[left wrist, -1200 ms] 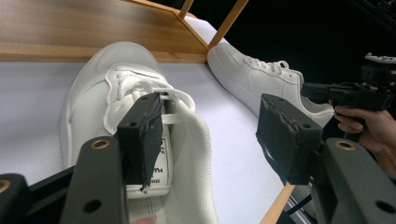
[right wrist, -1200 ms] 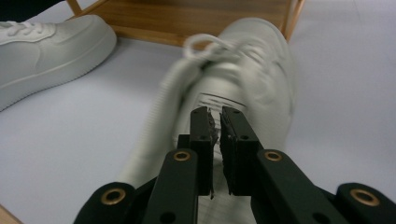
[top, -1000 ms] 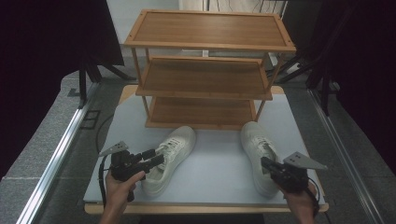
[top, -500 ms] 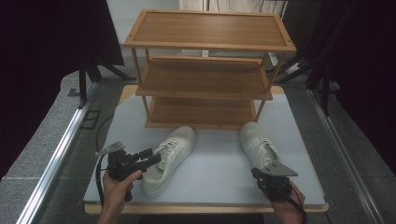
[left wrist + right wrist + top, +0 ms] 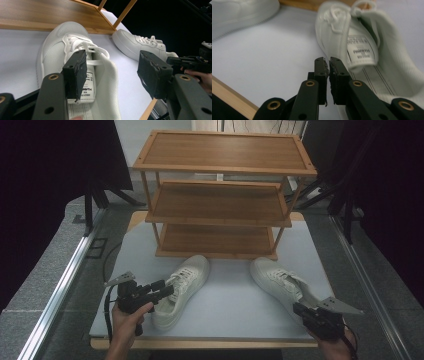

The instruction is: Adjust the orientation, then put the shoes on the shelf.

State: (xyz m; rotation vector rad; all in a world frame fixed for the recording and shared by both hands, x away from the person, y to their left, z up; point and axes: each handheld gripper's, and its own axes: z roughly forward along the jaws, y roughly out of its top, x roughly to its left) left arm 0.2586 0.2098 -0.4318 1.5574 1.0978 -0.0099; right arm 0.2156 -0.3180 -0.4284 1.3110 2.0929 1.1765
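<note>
Here the left gripper (image 5: 112, 72) stands released over the left sneaker (image 5: 181, 290) – toe toward 1 o'clock. The right gripper (image 5: 327, 67), almost clenched and empty, has just opened slightly – the right sneaker (image 5: 372, 55) lies at 1 o'clock.

Three-tier wooden slatted rack (image 5: 220, 205) is standing at the far middle of the pale rectangular tabletop (image 5: 230, 305). Left white lace-up sneaker (image 5: 182, 287) and right white lace-up sneaker (image 5: 285, 287) are lying before it, well apart, toes toward the rack, heels toward the near edge.

2 white shoes (image 5: 182, 287) (image 5: 280, 282), 1 wooden rack (image 5: 220, 195), 2 tongs (image 5: 162, 290) (image 5: 300, 310).
</note>
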